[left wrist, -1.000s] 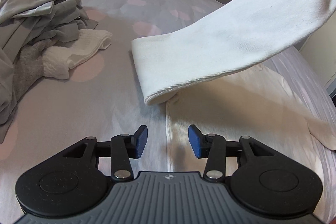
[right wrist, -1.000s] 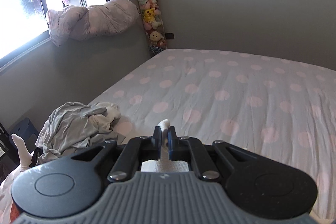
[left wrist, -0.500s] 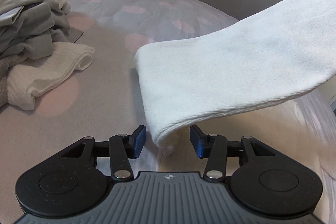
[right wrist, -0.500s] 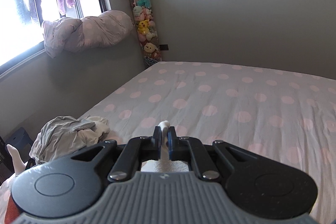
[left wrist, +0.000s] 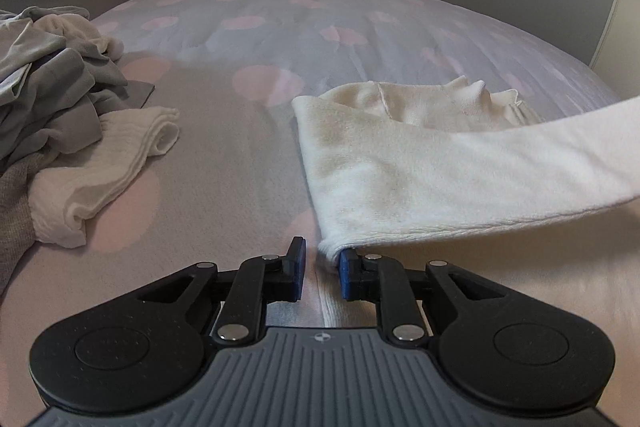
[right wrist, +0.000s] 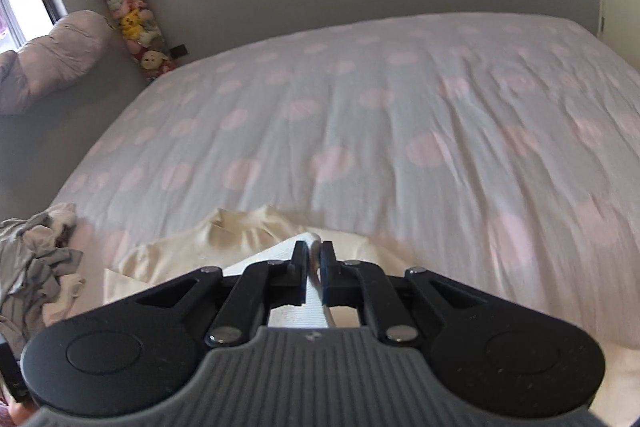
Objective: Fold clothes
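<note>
A cream-white garment (left wrist: pixel 440 167) lies folded over on the bed, with one band running off to the right edge of the left wrist view. Its near fold corner sits between the jaws of my left gripper (left wrist: pixel 322 273), which are closing. The corner touches the right pad (left wrist: pixel 347 275), while a gap shows at the left pad. In the right wrist view my right gripper (right wrist: pixel 315 267) is shut on a white edge of the same garment (right wrist: pixel 224 239), low over the bed.
A pile of grey clothes (left wrist: pixel 48 87) and a white ribbed cloth (left wrist: pixel 108 163) lie to the left. The bed's grey sheet with pink dots (right wrist: pixel 360 115) spreads beyond. A column of plush toys (right wrist: pixel 128 15) and a bundled duvet (right wrist: pixel 48 59) stand by the wall.
My right gripper has dropped toward the bed with the garment's edge, laying the raised band lower. My left gripper moved up to the fold corner and its jaws narrowed around it.
</note>
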The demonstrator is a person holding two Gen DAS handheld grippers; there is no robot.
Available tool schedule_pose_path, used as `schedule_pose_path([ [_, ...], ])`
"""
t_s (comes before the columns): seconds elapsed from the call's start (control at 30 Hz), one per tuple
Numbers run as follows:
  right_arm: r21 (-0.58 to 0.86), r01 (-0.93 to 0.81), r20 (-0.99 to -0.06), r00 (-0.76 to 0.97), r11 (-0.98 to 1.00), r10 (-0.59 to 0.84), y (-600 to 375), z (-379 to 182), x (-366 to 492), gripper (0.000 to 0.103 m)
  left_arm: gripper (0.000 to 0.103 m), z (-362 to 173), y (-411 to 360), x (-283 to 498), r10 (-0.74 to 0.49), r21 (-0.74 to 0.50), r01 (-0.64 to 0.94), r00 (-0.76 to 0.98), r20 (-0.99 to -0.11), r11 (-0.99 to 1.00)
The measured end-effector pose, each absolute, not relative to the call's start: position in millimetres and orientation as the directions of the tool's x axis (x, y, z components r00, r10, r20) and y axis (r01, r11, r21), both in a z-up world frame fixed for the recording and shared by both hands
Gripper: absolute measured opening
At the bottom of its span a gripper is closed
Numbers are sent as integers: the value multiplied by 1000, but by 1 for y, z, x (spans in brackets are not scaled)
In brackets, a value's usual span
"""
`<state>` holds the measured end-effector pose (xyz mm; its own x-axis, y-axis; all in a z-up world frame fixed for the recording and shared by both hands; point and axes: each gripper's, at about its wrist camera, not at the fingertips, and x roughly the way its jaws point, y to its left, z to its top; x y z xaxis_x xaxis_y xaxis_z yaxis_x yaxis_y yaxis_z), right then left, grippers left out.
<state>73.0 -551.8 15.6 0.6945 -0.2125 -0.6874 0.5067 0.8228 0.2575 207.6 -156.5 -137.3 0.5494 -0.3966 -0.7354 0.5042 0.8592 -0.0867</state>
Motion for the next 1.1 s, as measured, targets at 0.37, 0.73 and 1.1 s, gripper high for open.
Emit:
schedule_pose_path([
  [0.37, 309, 586, -772, 615, 750, -163, -590, -89, 69, 8, 25, -129, -155, 202, -342, -20, 540, 504, -793, 841],
  [0.73, 418, 580, -748, 657, 700, -98, -608, -104, 57, 35, 44, -84, -140, 217, -422, -105, 573, 454, -785, 812],
  [1.1, 399, 539, -751, 656, 742, -74, -606, -108, 60, 35, 46, -113, -183, 307, -425, -212, 460, 428, -798, 862],
])
